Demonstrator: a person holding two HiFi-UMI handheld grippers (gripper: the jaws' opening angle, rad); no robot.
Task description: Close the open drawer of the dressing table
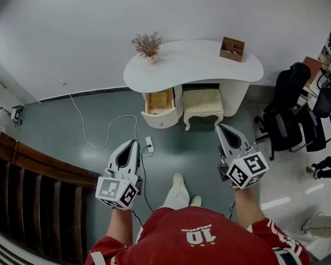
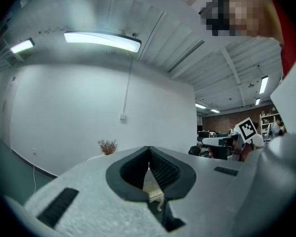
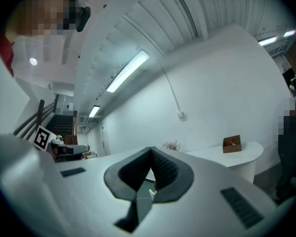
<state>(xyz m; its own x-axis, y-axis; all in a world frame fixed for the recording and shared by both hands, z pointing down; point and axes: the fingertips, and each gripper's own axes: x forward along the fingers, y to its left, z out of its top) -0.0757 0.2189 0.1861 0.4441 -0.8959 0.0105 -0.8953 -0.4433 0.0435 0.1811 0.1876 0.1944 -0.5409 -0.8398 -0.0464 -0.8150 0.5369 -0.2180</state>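
Grey floor (image 1: 99, 127), dressing table (image 1: 194, 65) against wall (image 1: 99, 21), drawer (image 1: 159, 107) jutting beside stool (image 1: 203, 102)

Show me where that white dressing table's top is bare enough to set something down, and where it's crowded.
The white curved tabletop is bare between the dried reddish plant at its left end and the brown wooden box near its right end. Below it is crowded: the open drawer and the cream stool sit side by side.
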